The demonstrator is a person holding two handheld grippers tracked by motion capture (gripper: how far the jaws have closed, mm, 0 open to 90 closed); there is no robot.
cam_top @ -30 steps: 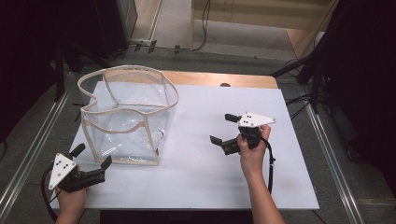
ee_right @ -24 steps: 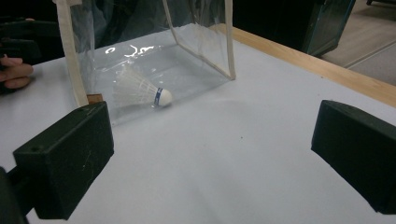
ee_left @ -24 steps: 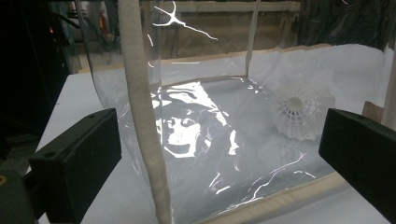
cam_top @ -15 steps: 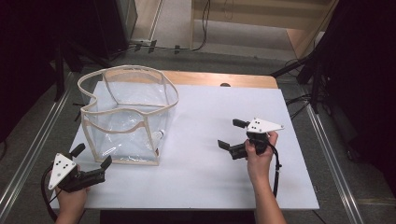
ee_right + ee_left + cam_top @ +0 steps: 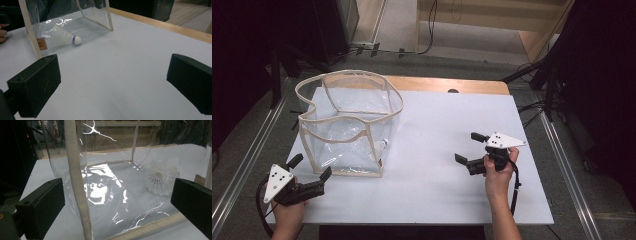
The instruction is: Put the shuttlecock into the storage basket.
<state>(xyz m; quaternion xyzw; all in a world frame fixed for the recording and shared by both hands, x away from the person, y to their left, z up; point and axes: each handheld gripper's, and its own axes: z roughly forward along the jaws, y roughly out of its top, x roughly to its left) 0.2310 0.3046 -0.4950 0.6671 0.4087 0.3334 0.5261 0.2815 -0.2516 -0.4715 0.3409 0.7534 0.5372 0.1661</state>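
Note:
A clear plastic bag (image 5: pixel 347 125) with cream trim stands open on the left of the white table (image 5: pixel 437 190). A white shuttlecock (image 5: pixel 65 37) lies inside it against the near right wall, seen also in the left gripper view as the shuttlecock (image 5: pixel 161 180). My left gripper (image 5: pixel 309 172) is open at the table's front left corner, just short of the bag's (image 5: pixel 100 182) corner seam. My right gripper (image 5: pixel 470 147) is open over the right part of the table, pointing toward the bag (image 5: pixel 65 22), nothing between its jaws.
A wooden strip (image 5: pixel 447 85) borders the table's far edge. Metal rails (image 5: pixel 562 150) run along both sides. Dark stands and cables sit on the floor behind.
My right gripper has drawn back toward the person and slightly right, away from the bag. The left gripper has stayed in place.

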